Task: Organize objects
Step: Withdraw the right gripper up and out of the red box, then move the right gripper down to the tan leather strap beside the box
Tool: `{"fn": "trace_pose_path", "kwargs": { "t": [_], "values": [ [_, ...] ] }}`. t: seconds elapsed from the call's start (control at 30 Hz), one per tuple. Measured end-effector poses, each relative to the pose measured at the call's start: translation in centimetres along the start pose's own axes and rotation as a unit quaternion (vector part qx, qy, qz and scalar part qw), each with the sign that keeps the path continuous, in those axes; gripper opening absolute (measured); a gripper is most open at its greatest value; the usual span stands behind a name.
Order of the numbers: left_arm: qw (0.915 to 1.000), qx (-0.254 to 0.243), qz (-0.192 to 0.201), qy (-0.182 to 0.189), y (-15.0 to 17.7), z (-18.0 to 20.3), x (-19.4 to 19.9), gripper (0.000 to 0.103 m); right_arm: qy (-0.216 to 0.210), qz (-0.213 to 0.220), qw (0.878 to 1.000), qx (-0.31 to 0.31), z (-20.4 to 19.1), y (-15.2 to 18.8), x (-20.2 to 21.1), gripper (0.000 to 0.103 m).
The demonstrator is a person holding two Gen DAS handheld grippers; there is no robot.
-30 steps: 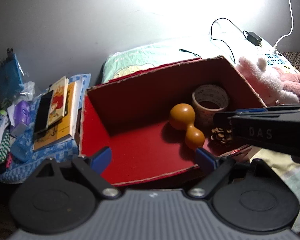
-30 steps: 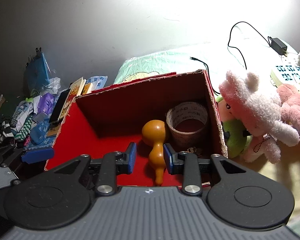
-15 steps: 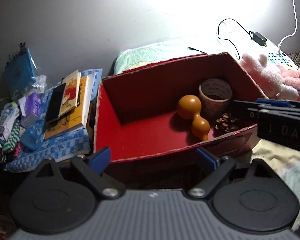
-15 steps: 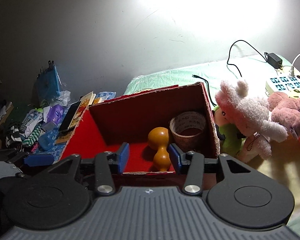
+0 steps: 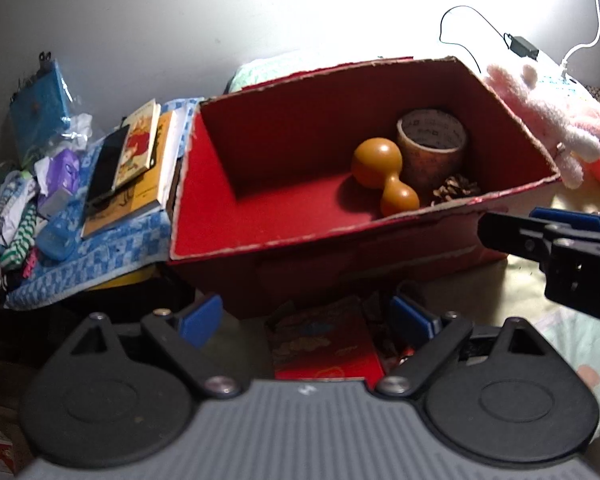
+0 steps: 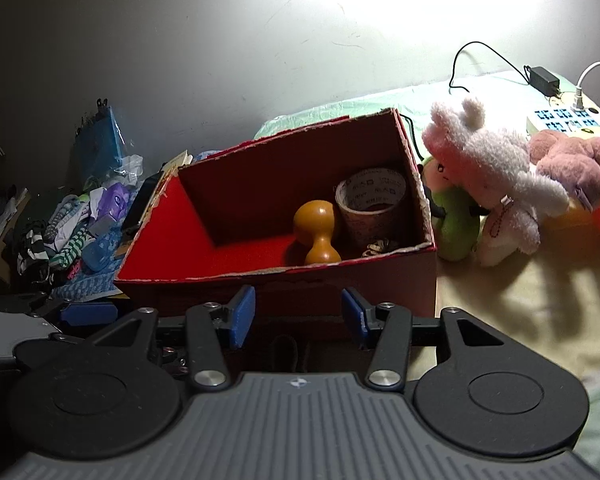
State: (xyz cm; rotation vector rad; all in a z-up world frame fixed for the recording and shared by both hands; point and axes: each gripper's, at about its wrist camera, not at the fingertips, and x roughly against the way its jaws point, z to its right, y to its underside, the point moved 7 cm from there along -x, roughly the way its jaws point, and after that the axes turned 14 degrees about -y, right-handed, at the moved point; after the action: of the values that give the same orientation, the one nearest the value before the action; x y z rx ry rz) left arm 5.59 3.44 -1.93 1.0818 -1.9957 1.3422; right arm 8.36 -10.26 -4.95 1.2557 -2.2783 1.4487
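Note:
A red cardboard box (image 5: 284,236) (image 6: 380,276) stands on the bed. Inside it lie an orange gourd (image 5: 384,174) (image 6: 316,232), a roll of tape (image 5: 430,142) (image 6: 370,206) and a pine cone (image 5: 456,190) (image 6: 380,247). My left gripper (image 5: 308,318) is open and empty, in front of the box's near wall. My right gripper (image 6: 298,314) is open and empty, also in front of the box; it shows at the right of the left wrist view (image 5: 548,236).
Books and a phone (image 5: 136,160) lie on a blue checked cloth (image 5: 88,256) left of the box, with small clutter (image 6: 80,224) beyond. Plush toys (image 6: 496,172) (image 5: 552,116) lie right of the box. A power strip (image 6: 568,118) and cables lie behind. A red packet (image 5: 324,344) lies below the left gripper.
Both grippers have pulled back out of the box toward me. The right gripper opened, leaving the gourd lying in the box beside the tape.

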Motion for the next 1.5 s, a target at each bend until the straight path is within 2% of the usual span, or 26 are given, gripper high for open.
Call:
{"fn": "trace_pose_path", "kwargs": {
  "t": [0.57,0.87,1.0,1.3,1.4,1.5],
  "values": [
    [0.9989,-0.022,-0.042,-0.002,2.6,1.7,-2.0,0.092,-0.008,-0.063,0.997,-0.046,1.1,3.9,-0.8,0.050],
    [0.9970,-0.028,-0.073,-0.005,4.0,2.1,-3.5,0.092,-0.007,-0.079,0.995,-0.066,1.8,4.9,-1.4,0.050],
    [0.9960,-0.029,-0.084,0.008,4.4,2.3,-3.9,0.092,-0.011,-0.085,0.993,-0.078,2.1,5.4,-1.8,0.050],
    [0.9956,-0.033,-0.086,0.017,4.7,2.9,-4.2,0.092,-0.017,-0.096,0.991,-0.089,2.4,5.8,-2.5,0.050],
    [0.9953,-0.024,-0.086,0.038,4.8,2.9,-4.3,0.092,-0.021,-0.099,0.991,-0.092,2.6,5.9,-2.6,0.050],
    [0.9937,-0.015,-0.079,0.078,5.1,2.9,-4.1,0.092,-0.025,-0.102,0.990,-0.099,2.9,6.2,-2.8,0.050]
  ]
}}
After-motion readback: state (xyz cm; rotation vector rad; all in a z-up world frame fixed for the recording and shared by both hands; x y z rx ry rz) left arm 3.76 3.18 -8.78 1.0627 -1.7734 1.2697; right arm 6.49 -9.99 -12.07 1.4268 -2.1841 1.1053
